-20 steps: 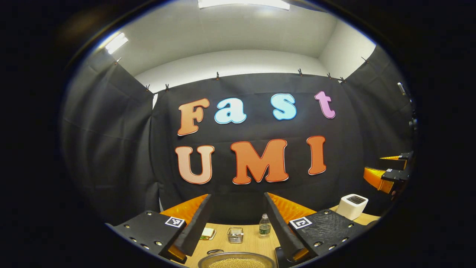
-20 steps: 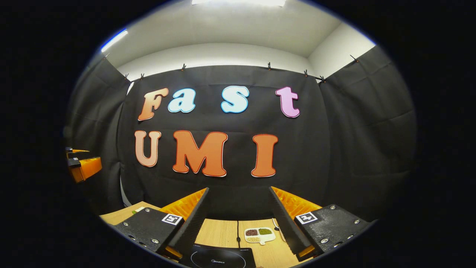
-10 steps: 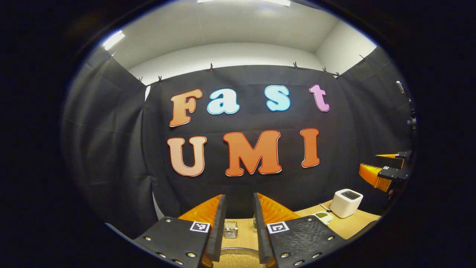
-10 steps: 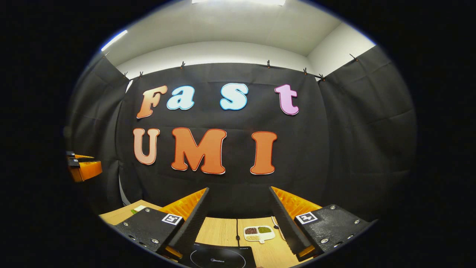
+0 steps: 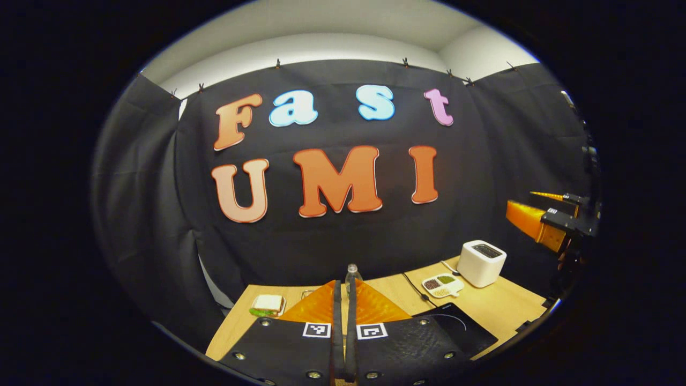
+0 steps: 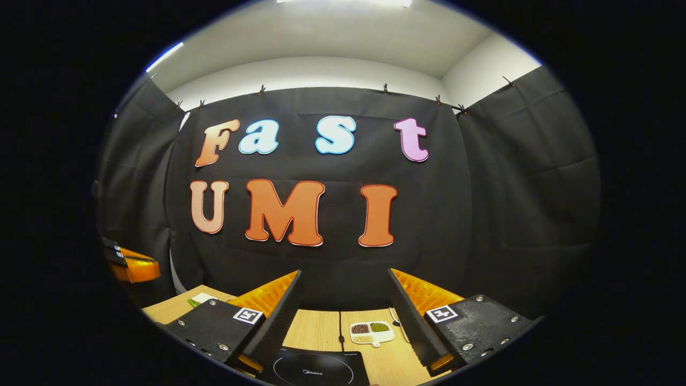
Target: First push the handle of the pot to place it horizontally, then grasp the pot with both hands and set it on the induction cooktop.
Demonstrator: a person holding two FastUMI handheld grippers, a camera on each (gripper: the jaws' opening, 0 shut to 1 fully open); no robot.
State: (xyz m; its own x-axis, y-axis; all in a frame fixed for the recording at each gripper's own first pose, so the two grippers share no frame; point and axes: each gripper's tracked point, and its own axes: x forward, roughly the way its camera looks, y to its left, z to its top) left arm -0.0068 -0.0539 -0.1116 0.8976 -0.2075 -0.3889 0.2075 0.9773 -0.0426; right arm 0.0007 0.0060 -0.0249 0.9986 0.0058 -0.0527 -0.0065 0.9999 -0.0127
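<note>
Left gripper view, now: the left gripper [image 5: 343, 327] has its two fingers drawn together to a thin slit with nothing between them. One second ago they stood wide apart, half a second ago half closed; so it has shut empty. The view has also tipped and turned: a second ago the pot, filled with pale grains, sat at the bottom centre between the fingers. Now that spot is covered by the gripper's own body, and I cannot tell where the pot lies; most likely just below the fingers, at the near edge of the worktop [image 5: 504, 305].

At lower right of this view lies the induction cooktop [image 5: 461, 332], dark, flat and bare. Behind it are a divided dish of beans [image 5: 442, 284] and a white toaster [image 5: 481, 262]. A sandwich [image 5: 267, 304] sits at lower left and a bottle [image 5: 351, 272] stands just above the fingertips. The right gripper [image 5: 541, 212] hangs at the right edge.

Right gripper view, now: the right gripper [image 6: 343, 300] holds its fingers wide apart and empty, much as it did a second ago, with the cooktop [image 6: 313, 370] at bottom centre.

Judgement: closed fingers suit a push. The handle step is about to start; the two-handed lift is not begun.
</note>
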